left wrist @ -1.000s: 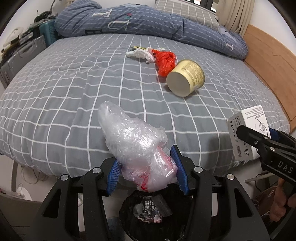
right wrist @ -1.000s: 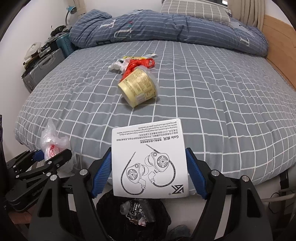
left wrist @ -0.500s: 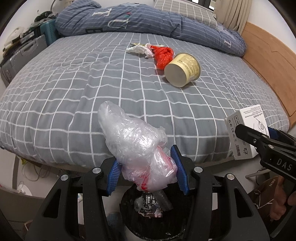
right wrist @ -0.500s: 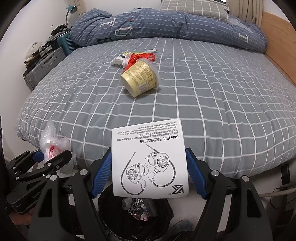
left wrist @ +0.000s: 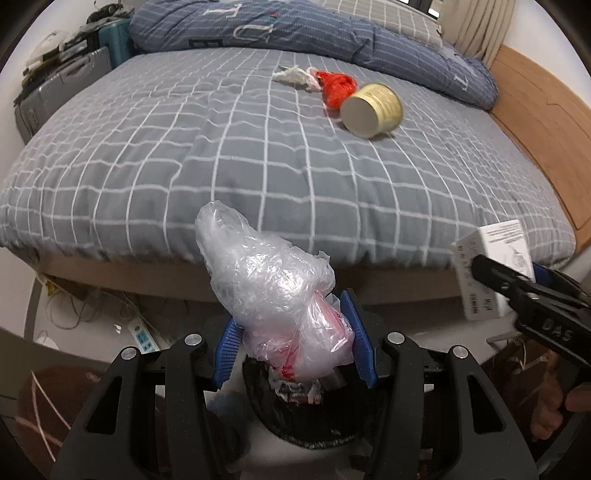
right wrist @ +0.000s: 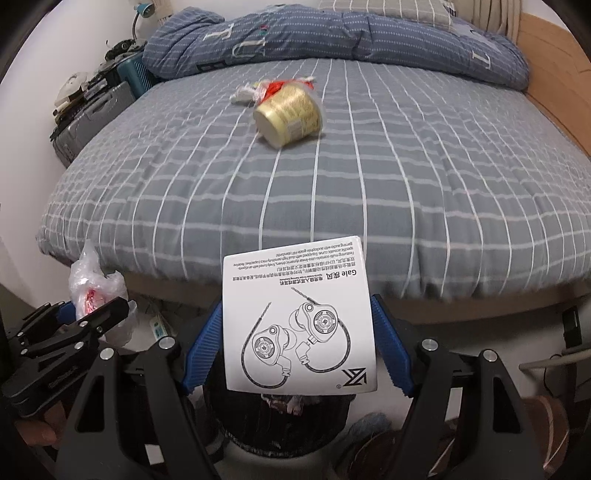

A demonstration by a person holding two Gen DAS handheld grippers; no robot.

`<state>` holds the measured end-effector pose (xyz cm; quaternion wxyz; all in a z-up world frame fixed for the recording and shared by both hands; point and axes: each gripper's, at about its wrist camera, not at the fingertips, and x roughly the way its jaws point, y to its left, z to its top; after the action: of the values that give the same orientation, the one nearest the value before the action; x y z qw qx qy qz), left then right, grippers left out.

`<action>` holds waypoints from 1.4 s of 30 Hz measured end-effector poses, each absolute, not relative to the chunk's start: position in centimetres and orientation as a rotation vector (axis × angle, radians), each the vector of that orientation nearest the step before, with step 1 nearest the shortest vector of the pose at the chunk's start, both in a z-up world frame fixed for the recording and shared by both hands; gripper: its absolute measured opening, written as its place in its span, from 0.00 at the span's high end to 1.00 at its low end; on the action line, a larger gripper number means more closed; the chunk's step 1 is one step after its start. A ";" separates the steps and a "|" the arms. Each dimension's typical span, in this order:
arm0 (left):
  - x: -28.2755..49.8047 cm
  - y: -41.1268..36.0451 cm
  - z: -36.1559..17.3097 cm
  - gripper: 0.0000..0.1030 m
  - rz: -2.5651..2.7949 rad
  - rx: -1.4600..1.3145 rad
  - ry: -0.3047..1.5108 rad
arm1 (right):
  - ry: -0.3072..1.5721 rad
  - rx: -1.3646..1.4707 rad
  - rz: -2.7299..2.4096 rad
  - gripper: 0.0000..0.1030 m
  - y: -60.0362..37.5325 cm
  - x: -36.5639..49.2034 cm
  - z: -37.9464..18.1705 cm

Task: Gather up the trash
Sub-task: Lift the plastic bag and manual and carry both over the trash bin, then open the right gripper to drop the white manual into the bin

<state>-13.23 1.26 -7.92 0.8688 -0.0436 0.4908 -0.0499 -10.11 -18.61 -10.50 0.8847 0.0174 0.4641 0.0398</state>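
Above the black trash bin [left wrist: 306, 424], which stands on the floor at the foot of the bed [left wrist: 258, 155], both grippers hang side by side, each with a load.

Left gripper [left wrist: 293, 345]: the blue pads are pressed against the lower part of a crumpled clear plastic bag [left wrist: 269, 291]. The bag shows red print near its bottom and rises well above the pads. It hangs directly over the bin opening, and the bin already contains dark wrappers.

Right gripper [right wrist: 297, 352]: the jaws stand wide and clamp a white earphone box [right wrist: 299, 321] by its two side edges. The printed face with the earphone line drawing is turned toward the camera, text upside down. The box's lower edge is above the bin's rim [right wrist: 280, 454]. In the left wrist view the same box [left wrist: 491, 269] appears to the right of the bin, held in the black fingers of the right gripper [left wrist: 517, 291].

Items beyond the bin, on the grey checked bed cover:
- a yellow cylindrical tub [left wrist: 371, 110], lying on its side near the middle of the bed;
- a red plastic bag [left wrist: 336, 88], just behind the tub and touching it;
- a crumpled white tissue [left wrist: 295, 75], beside the red bag on its far side.

A blue striped duvet [right wrist: 332, 35] is heaped at the far end of the bed from the bin. Grey suitcases [right wrist: 92, 118] stand at the bed's left side.
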 end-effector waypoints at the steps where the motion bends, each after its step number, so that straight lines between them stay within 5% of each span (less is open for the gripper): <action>1: -13.8 1.1 -8.0 0.50 -0.105 -0.080 1.033 | 0.971 0.030 0.084 0.30 -18.5 -10.5 -10.7; 42: -14.1 6.0 -16.9 0.50 0.015 -0.076 1.224 | 1.257 -0.027 0.151 0.27 -12.8 -10.9 -22.5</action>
<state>-14.11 5.97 -16.87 0.8179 -0.0357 0.5742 0.0070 -10.86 -12.77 -22.51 0.8063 -0.0124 0.5872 0.0704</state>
